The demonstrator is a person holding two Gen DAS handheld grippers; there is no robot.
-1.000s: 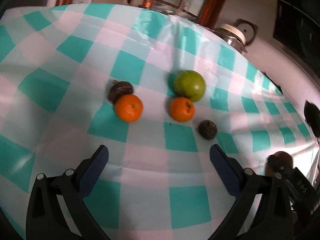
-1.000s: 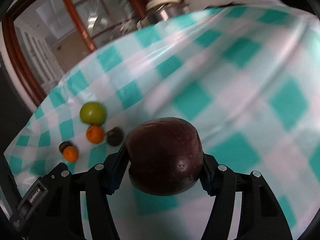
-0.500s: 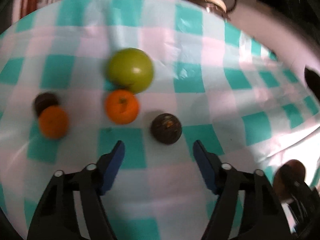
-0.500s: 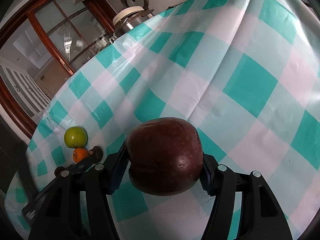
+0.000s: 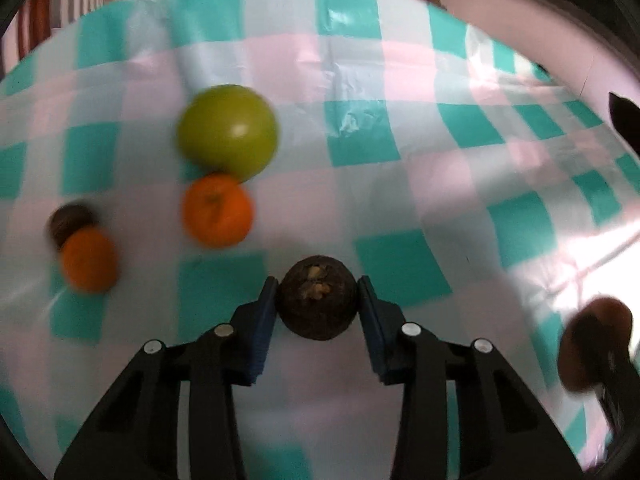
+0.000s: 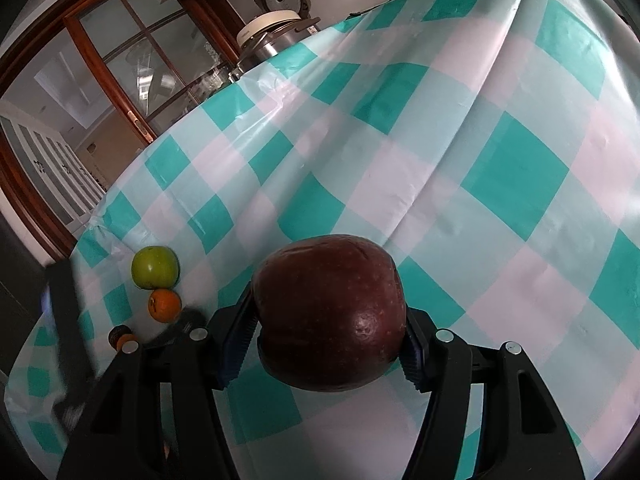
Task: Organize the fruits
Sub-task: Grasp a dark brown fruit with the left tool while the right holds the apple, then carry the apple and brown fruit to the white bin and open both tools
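Though tricky to call lift-off from one wrist view, looked like a finished grab. Had the small dark fruit (image 5: 317, 298) snug between the blue pads of the left gripper (image 5: 317, 284), both pads pressed onto its sides, pale scarred patch facing up. Couldn't tell whether resting on the table's checked cloth (image 5: 400, 200) or just clear of it. Came out sharp amid smeared surroundings, so probably riding along with the tool.

Just beyond it, toward the table's far edge: an orange (image 5: 218, 210), touching a green apple (image 5: 227, 133) right behind. Off toward the left edge, apart from that pair: a second orange (image 5: 89, 260) with another dark fruit (image 5: 68, 220) tucked against its far side.

Over on the other side, had the right gripper (image 6: 326, 320) clamped firmly on a big red apple (image 6: 330, 312), held above open cloth, well apart from the bunch. From that wrist view, put the whole bunch close to the table edge nearest the wooden-framed glass door (image 6: 120, 60), with a rice cooker (image 6: 276, 28) past the far edge.

Progress-wise, guessing early to middle. Spotted no bowl, basket or tray in either view, so presumably sorting like with like straight on the cloth. Two pieces gripped, neither placed yet. Likely spot for the red apple: beside the green one. Likely spot for the dark fruit: next to its twin by the left edge. Left to do: both set-downs, then maybe bringing the two oranges together.
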